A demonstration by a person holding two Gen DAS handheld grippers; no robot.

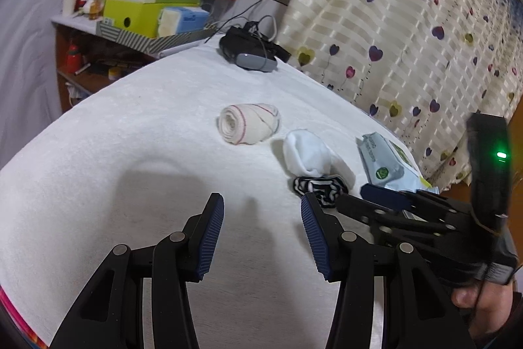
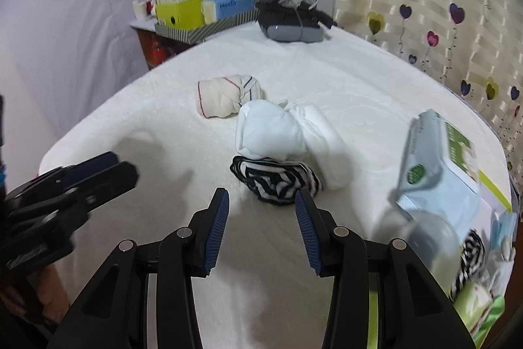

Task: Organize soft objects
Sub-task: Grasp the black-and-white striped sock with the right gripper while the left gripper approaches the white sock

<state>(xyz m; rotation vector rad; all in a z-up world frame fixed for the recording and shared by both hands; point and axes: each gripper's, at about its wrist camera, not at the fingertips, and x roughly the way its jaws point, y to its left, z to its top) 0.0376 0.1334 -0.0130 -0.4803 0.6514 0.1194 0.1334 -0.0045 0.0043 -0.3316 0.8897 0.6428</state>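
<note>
On the white towel-covered table (image 2: 359, 80) lie a cream rolled sock with red and blue lines (image 2: 225, 98), a white sock bundle (image 2: 281, 133) and a black-and-white striped sock (image 2: 278, 180). They also show in the left wrist view as the cream roll (image 1: 250, 123), white bundle (image 1: 309, 154) and striped sock (image 1: 322, 187). My right gripper (image 2: 261, 218) is open and empty, just short of the striped sock. My left gripper (image 1: 261, 234) is open and empty over bare towel, left of the socks.
A wet-wipes pack (image 2: 438, 165) lies at the right edge, with more soft items (image 2: 474, 260) below it. A grey-black headset with cables (image 2: 291, 23) sits at the far end. A cluttered shelf with boxes (image 2: 202, 5) stands behind. A heart-patterned curtain (image 2: 441, 5) hangs right.
</note>
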